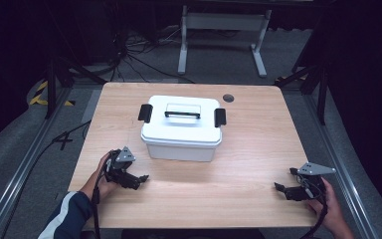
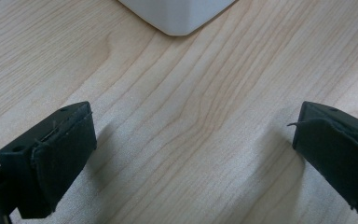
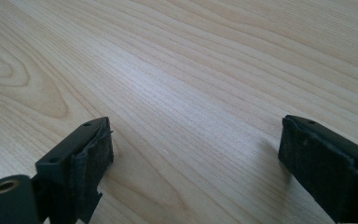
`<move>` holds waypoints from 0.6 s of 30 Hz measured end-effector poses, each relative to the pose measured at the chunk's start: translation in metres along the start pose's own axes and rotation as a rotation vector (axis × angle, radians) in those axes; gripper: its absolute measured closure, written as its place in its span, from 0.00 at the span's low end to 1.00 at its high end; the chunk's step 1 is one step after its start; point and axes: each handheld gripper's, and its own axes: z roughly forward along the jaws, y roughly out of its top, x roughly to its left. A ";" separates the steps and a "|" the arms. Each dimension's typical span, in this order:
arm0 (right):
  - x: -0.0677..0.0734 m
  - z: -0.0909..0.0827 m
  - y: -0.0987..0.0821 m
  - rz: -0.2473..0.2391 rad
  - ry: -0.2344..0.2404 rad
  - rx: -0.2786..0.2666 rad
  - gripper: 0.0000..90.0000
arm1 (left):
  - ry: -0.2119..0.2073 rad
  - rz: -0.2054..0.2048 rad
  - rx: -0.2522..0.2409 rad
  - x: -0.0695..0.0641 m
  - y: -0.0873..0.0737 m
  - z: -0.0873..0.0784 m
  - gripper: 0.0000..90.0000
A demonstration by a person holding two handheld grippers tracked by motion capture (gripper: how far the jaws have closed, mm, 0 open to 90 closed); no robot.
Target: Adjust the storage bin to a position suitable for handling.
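Both your tools rest wide apart and empty on the bench, the box ahead untouched.

The pale wooden bench [image 1: 248, 149] carries a white lidded plastic box [image 1: 181, 128] at its centre, long axis left to right, black clips at both ends, handle on top. Your left tool [image 1: 140, 179], holding nothing, sits just beside the box's near left corner; your right tool [image 1: 280, 188], equally spread and bare, lies well apart, so the left hand is nearer.

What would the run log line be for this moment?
left gripper: open, near table | right gripper: open, near table | white box: lid on, latches down, untouched | table
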 end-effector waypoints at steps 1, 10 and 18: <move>0.000 0.000 0.000 0.000 0.000 0.000 0.11 | 0.000 0.001 0.000 0.000 0.000 0.000 0.00; -0.002 0.003 0.003 -0.001 0.003 0.005 0.09 | -0.009 0.005 -0.003 0.000 -0.003 -0.002 0.00; -0.007 0.007 0.006 -0.041 0.045 0.011 0.07 | -0.037 0.036 -0.004 0.004 -0.004 -0.003 0.00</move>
